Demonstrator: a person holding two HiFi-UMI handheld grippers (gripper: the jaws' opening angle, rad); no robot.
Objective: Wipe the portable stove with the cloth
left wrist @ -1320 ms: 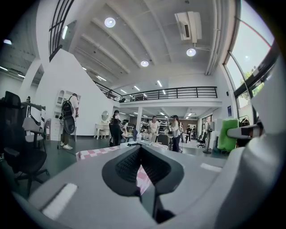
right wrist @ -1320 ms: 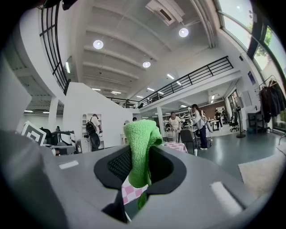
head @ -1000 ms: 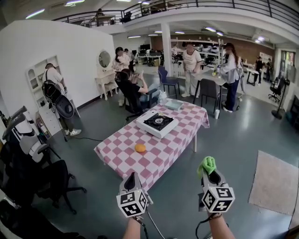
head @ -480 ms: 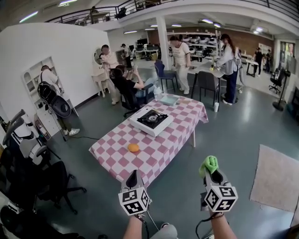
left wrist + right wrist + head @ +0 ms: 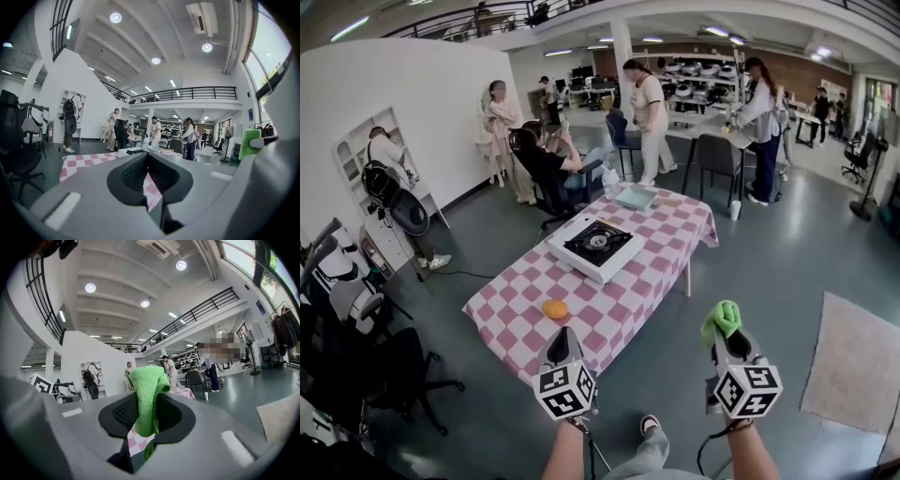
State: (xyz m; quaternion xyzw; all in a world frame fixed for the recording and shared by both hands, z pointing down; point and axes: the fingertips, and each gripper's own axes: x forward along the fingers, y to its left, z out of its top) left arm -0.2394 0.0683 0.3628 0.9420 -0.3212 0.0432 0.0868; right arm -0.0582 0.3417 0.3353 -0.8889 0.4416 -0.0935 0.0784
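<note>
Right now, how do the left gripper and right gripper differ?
The left gripper has its fingers together, empty; the right gripper pinches the green cloth. In the head view the left gripper overlaps the table corner; the right gripper shows against floor. Both are short of the stove.

The left gripper (image 5: 563,337) and right gripper (image 5: 727,339) are 2 pale grey moulded shells with black ribbed pads (image 5: 133,171) lining the jaws. Each carries a white cube (image 5: 564,391) printed with black square markers, and a thin black cable (image 5: 593,457) trails from it. The person wears grey trousers (image 5: 652,459) and a dark shoe (image 5: 649,425) with a pale sole.
</note>
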